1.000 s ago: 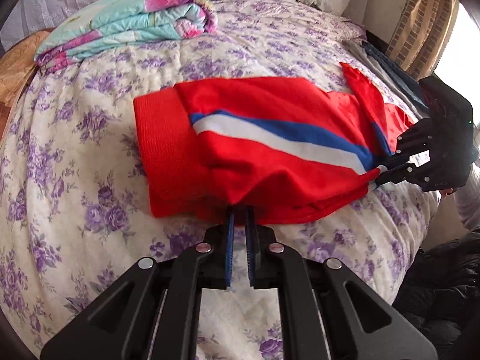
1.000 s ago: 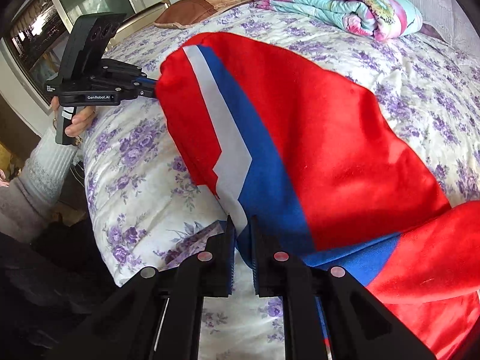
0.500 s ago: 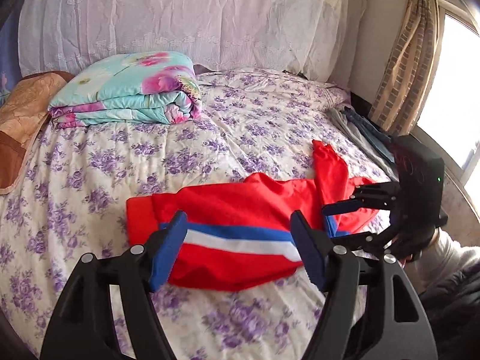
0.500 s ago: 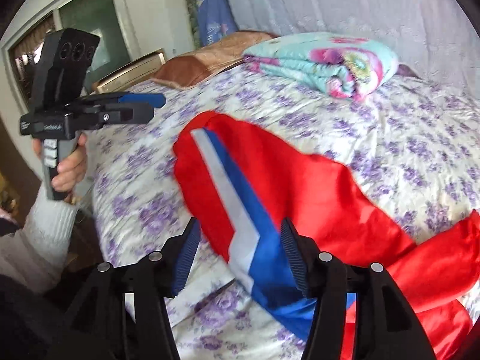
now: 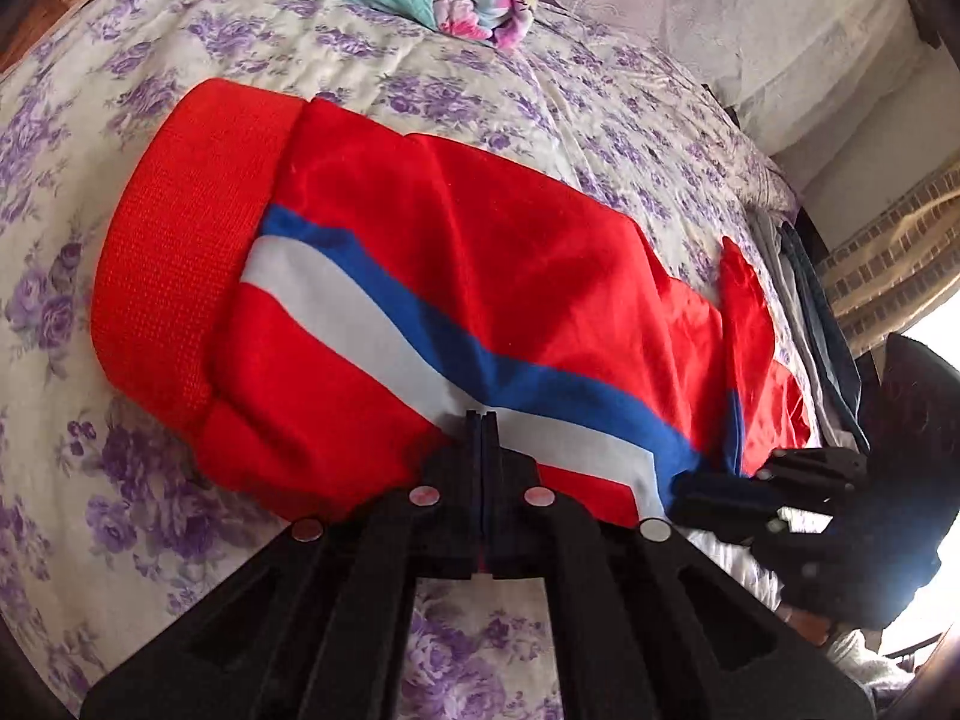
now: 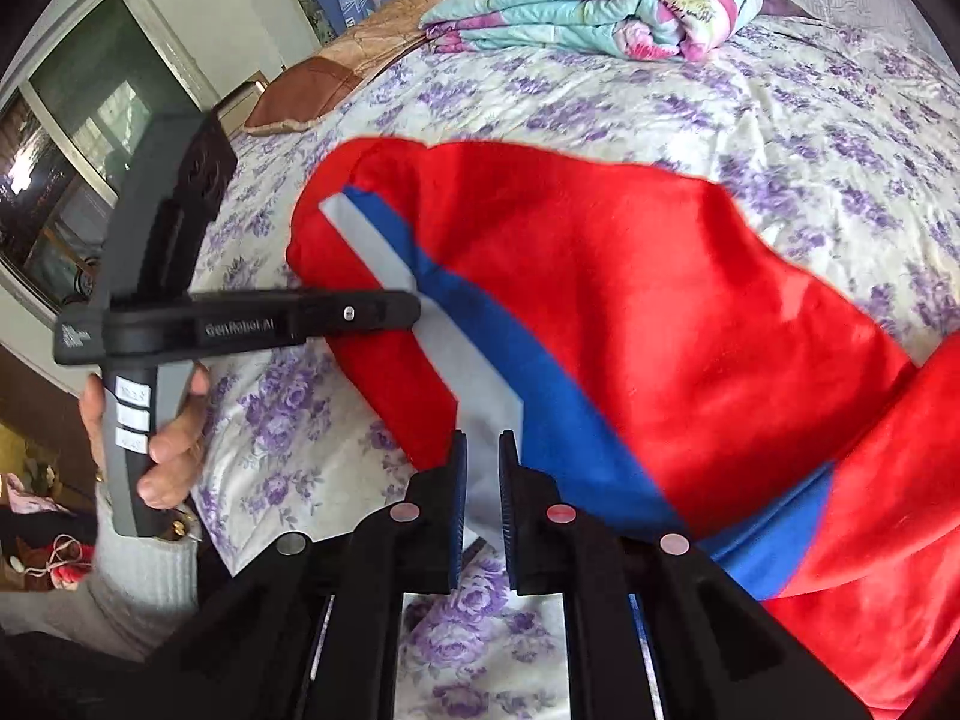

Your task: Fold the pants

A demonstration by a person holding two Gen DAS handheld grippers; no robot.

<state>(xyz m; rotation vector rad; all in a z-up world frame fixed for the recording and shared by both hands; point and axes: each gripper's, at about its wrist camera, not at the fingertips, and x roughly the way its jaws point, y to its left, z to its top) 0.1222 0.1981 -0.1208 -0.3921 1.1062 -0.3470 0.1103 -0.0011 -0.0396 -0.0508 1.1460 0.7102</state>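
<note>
Pants point(image 5: 456, 276): flat on the bed point(image 5: 150, 516), near its edge, handy for folding.
Left hand-held gripper point(image 5: 482, 420): pressed together, pinching the near hem.
Right hand-held gripper point(image 6: 480, 450): slightly parted around the striped edge; grip uncertain.

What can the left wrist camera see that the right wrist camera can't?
Only the left wrist view shows the wide ribbed waistband of the pants, a curtain and some dark clothes at the far side of the bed. Only the right wrist view shows the brown pillow, the window and the person's hand on the handle of the left gripper. Both show the red pants with the blue and white stripe, the flowered bedsheet and the folded quilt.
</note>
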